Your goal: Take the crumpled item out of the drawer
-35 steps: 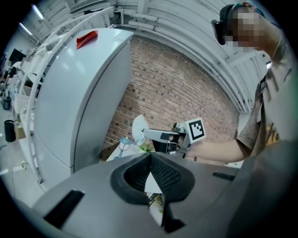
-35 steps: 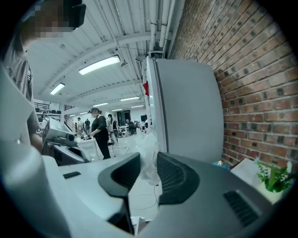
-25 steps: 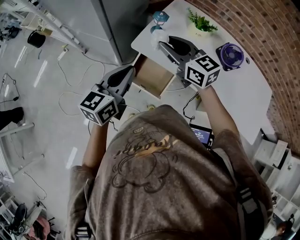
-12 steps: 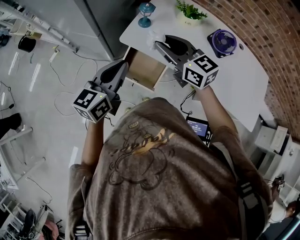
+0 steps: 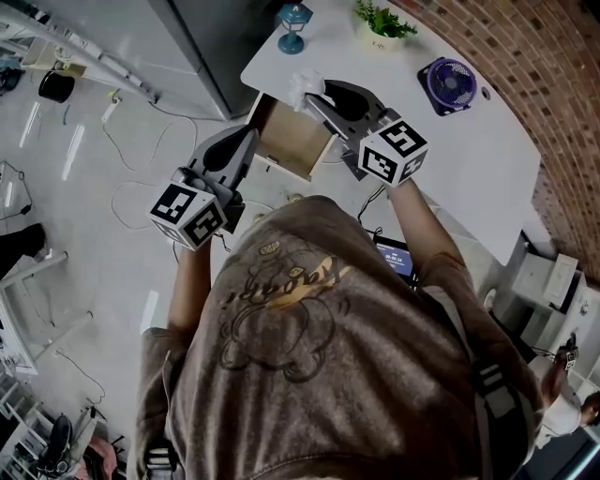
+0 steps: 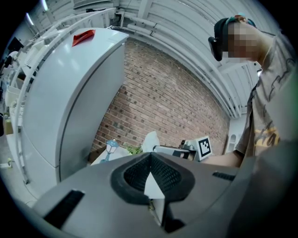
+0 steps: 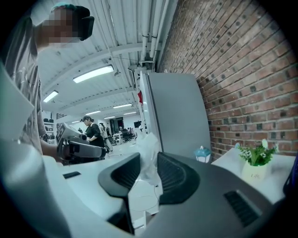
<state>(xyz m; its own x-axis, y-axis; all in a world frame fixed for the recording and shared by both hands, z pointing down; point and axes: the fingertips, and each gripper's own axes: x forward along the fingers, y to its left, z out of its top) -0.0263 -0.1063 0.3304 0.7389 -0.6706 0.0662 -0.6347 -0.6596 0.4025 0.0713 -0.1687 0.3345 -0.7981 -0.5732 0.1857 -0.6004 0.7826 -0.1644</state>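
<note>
The crumpled white item (image 5: 306,86) hangs above the table's edge, just past the back of the open wooden drawer (image 5: 292,142). My right gripper (image 5: 313,95) is shut on it. In the right gripper view the crumpled item (image 7: 147,153) stands up between the two dark pads (image 7: 176,176) of the right gripper (image 7: 148,173). My left gripper (image 5: 250,138) is at the drawer's left side, its jaws together with nothing in them. Seen from the left gripper (image 6: 149,156), the crumpled item (image 6: 150,141) shows ahead.
A white table (image 5: 469,169) carries a small blue lamp (image 5: 293,18), a potted plant (image 5: 382,22) and a purple fan (image 5: 446,83). A grey fridge (image 5: 202,42) stands left of it and a brick wall (image 5: 553,84) runs behind. Cables (image 5: 141,197) trail on the floor.
The right gripper, still holding the crumpled item, has shifted a little left toward the drawer's back. The left gripper has stayed beside the drawer.
</note>
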